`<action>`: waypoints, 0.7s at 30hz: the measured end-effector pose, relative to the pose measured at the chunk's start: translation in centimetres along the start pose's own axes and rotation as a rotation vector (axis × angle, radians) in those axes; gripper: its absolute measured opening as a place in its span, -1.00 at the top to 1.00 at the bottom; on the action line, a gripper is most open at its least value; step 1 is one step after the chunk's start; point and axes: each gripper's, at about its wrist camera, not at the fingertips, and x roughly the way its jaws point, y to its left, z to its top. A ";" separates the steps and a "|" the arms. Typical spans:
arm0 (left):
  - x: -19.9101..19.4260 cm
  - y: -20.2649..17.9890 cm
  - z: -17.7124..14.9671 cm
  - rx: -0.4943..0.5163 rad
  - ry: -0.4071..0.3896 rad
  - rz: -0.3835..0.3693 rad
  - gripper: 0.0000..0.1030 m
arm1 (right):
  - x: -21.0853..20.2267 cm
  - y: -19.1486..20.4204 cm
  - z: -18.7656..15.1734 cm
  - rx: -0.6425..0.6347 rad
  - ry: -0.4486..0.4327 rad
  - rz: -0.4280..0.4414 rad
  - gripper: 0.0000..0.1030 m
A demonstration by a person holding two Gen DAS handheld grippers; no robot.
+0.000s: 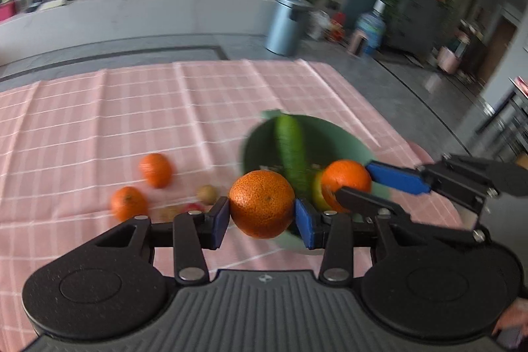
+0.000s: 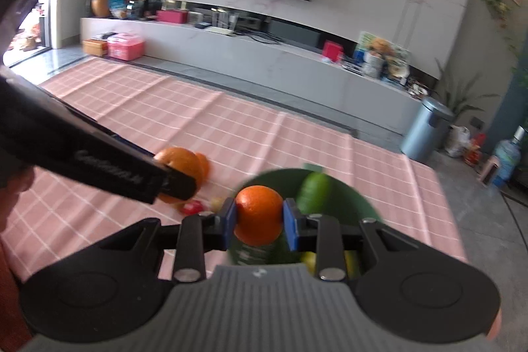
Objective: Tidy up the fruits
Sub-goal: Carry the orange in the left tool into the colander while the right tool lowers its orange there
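My left gripper (image 1: 262, 213) is shut on an orange (image 1: 261, 203), held above the near left rim of the green bowl (image 1: 343, 137). My right gripper (image 2: 259, 216) is shut on a second orange (image 2: 258, 214) over the bowl (image 2: 359, 200); it also shows in the left wrist view (image 1: 354, 183) with its orange (image 1: 346, 178). A cucumber (image 1: 290, 144) and a yellow-green fruit (image 1: 318, 193) lie in the bowl. Two more oranges (image 1: 155, 169) (image 1: 128, 203) rest on the pink checked cloth (image 1: 132, 108), left of the bowl.
A kiwi (image 1: 207, 194), a small red fruit (image 1: 194, 207) and a brownish fruit (image 1: 167, 212) lie on the cloth between the loose oranges and the bowl. The table's far edge drops to a grey floor with a blue bin (image 1: 285, 25) beyond.
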 end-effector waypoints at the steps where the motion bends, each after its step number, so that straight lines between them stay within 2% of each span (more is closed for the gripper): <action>1: 0.5 -0.5 0.3 0.006 0.017 -0.017 0.06 | 0.0 -0.8 -0.1 0.012 0.012 -0.005 0.49; 9: 4.7 -2.8 1.0 0.049 0.130 -0.080 0.06 | 1.3 -4.5 -1.3 0.031 0.123 0.005 0.49; 21: 8.4 -3.0 0.9 0.078 0.239 -0.043 0.06 | 4.9 -5.8 -2.7 0.045 0.237 0.051 0.48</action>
